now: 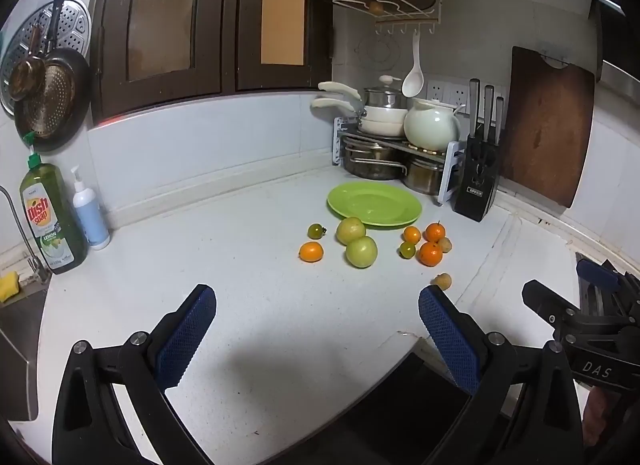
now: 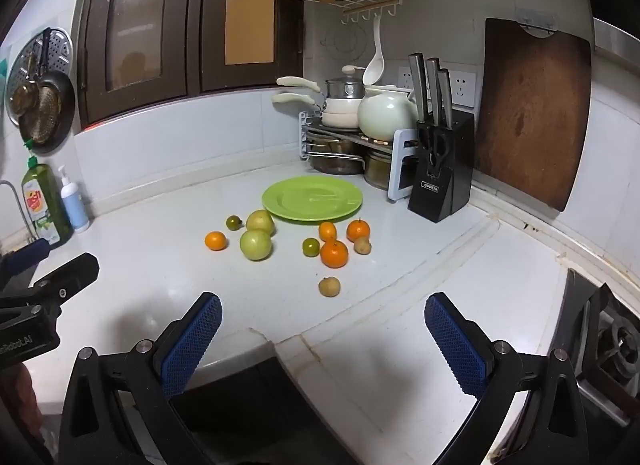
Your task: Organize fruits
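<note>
A green plate (image 1: 374, 203) (image 2: 312, 199) lies empty on the white counter. In front of it lie loose fruits: two large green fruits (image 1: 361, 251) (image 2: 256, 244), several oranges (image 1: 431, 253) (image 2: 334, 253), two small dark green fruits (image 1: 316, 231) (image 2: 310, 246) and two small brown fruits (image 1: 442, 281) (image 2: 329, 287). My left gripper (image 1: 316, 341) is open and empty, well short of the fruits. My right gripper (image 2: 324, 339) is open and empty, near the counter's front edge. Each gripper shows at the side of the other's view.
A pot rack (image 1: 384, 145) with pans and a pale jug, a black knife block (image 2: 440, 185) and a wooden cutting board (image 2: 532, 113) stand at the back right. Dish soap (image 1: 52, 217) and a pump bottle (image 1: 90, 213) stand left by the sink. A gas hob (image 2: 612, 345) is at the right.
</note>
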Demonstrator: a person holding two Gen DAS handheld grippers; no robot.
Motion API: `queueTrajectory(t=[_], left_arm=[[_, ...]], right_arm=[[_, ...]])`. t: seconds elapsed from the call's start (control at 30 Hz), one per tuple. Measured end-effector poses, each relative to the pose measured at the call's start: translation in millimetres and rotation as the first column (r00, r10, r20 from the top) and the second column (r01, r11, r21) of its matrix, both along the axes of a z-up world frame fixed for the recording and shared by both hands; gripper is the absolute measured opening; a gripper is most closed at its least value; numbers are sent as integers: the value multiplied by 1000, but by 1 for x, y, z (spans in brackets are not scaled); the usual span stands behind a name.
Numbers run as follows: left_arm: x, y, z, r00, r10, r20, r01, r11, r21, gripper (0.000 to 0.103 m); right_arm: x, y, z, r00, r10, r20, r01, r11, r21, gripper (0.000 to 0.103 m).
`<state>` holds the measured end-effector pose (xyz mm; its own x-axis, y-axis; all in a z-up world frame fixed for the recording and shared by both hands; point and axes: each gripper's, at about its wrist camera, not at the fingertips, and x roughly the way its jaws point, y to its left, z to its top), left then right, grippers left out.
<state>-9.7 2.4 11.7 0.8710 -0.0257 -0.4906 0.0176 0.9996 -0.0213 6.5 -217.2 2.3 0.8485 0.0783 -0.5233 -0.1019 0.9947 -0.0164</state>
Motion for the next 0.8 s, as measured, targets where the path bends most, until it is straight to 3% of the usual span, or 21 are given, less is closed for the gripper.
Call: queueTrajectory(t=[0.8], left_arm=[[-6,2,4,1000,-10,20,10,1000,-12,103]], right_arm=[[2,1,-2,1000,6,-11,-6,1000,0,102]])
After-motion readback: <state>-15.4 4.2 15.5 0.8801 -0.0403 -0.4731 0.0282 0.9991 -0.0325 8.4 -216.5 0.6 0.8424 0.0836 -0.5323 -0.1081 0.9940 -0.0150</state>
